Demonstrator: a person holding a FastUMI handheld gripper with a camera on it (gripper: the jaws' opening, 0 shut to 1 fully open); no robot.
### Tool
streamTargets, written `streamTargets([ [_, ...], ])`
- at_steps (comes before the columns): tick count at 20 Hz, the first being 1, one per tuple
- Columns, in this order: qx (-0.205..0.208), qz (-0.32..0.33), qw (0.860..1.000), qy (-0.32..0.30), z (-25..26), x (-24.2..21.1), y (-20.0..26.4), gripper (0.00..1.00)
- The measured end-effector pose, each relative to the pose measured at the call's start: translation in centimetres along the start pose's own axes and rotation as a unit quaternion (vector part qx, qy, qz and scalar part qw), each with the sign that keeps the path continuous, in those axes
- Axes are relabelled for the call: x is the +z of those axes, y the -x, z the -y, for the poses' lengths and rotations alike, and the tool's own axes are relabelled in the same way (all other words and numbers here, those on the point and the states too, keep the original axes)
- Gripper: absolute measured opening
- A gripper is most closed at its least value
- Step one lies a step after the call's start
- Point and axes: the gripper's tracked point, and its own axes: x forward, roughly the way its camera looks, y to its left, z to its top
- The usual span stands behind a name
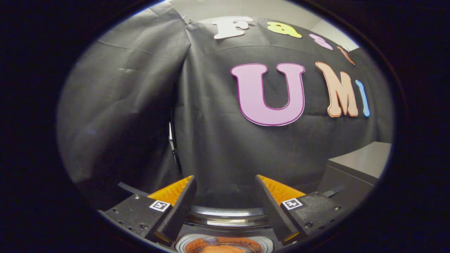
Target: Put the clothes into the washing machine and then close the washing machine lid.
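Orange clothes (pixel 219 247) lie in the washing machine (pixel 228 218) at lower centre, below the spread, empty gripper (pixel 225 207); tilt down before reaching for the lid

Washing machine (pixel 226 219) sat low, directly under and between the fingers: shiny metallic rim arc, then a pale ring around the opening. Lid wasn't over the opening. Orange clothes (pixel 219 246) lay inside the drum, partly visible.
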Motion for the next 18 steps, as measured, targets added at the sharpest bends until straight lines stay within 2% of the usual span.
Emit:
streamTargets([
  [14, -0.006, -0.002, 1.000, -0.002, 0.1, -0.4, 0.7, 0.99],
  [16, -0.011, -0.019, 1.000, -0.006, 0.0, -1.2, 0.8, 1.00],
  [18, -0.017, -0.071, 0.997, -0.012, 0.0, -3.2, 2.4, 0.99],
])
